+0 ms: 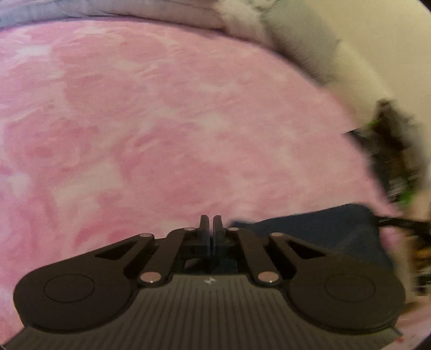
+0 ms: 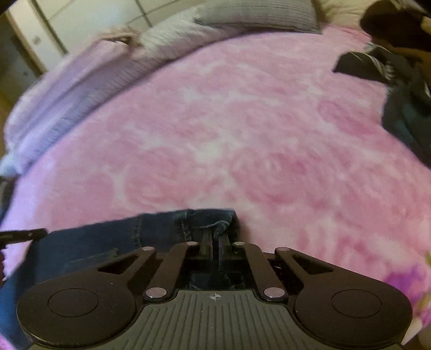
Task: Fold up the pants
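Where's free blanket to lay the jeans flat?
Open pink blanket runs from the jeans at the right gripper up to the grey pillows. Crowded at the right edge: dark clothes pile.

The pants (image 2: pixel 113 242) are dark blue denim, lying spread on the pink blanket (image 2: pixel 242 134), with one bunched, seamed edge pinched between the right hand-held gripper (image 2: pixel 215 237) fingers

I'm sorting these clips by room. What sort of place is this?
Most likely a bedroom: a fuzzy pink blanket spread like a bed cover, grey pillows at its far end, and what looks like a wardrobe behind.
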### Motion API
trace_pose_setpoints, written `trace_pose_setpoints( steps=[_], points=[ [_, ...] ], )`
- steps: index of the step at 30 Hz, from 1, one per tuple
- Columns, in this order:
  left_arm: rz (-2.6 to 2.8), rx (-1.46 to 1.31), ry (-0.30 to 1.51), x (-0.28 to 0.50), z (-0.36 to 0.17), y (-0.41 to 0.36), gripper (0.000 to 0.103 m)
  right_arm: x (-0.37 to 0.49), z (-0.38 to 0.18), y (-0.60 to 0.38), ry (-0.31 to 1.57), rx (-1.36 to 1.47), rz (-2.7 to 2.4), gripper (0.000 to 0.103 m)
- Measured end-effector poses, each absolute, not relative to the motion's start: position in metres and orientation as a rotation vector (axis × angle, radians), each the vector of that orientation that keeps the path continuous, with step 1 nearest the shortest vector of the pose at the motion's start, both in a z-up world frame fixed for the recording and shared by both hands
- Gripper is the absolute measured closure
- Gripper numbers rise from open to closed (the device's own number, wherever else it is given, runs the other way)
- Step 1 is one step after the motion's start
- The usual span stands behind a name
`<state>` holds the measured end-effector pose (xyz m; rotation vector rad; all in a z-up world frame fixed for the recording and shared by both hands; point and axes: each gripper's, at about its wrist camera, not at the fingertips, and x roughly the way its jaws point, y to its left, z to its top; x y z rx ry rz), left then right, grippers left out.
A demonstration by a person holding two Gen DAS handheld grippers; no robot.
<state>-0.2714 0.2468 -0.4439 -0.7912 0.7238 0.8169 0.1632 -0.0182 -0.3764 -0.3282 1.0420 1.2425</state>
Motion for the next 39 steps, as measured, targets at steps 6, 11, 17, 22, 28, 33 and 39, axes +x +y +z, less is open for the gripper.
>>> trace_pose_setpoints(
  steps=[6,11,17,22,28,33,39],
  points=[
    [0.932,-0.728,0.63,-0.286,-0.411,0.225,0.098,0.149,-0.362,-0.023,0.959,-0.383,1.071,0.072],
    [1.031,-0.72,0.568,-0.335,-0.374,0.172,0.092,0.124,-0.324,-0.073,0.92,-0.287,0.984,0.071],
    [1.199,-0.844,0.65,-0.423,-0.356,0.086,0.087,0.052,-0.307,-0.121,0.949,-0.333,1.06,0.071],
    [1.399,-1.027,0.692,-0.498,-0.358,0.033,0.087,0.029,-0.326,-0.145,1.212,-0.216,1.057,0.071],
    [1.614,-1.248,0.487,-0.582,-0.359,0.005,0.083,-0.009,-0.346,-0.139,1.443,-0.112,1.129,0.071],
    [1.735,-1.337,0.305,-0.638,-0.366,0.005,0.081,-0.036,-0.362,-0.122,1.566,0.005,1.124,0.071],
    [1.797,-1.372,0.2,-0.693,-0.375,0.021,0.081,-0.06,-0.373,-0.113,1.647,0.097,1.048,0.071]
  ],
)
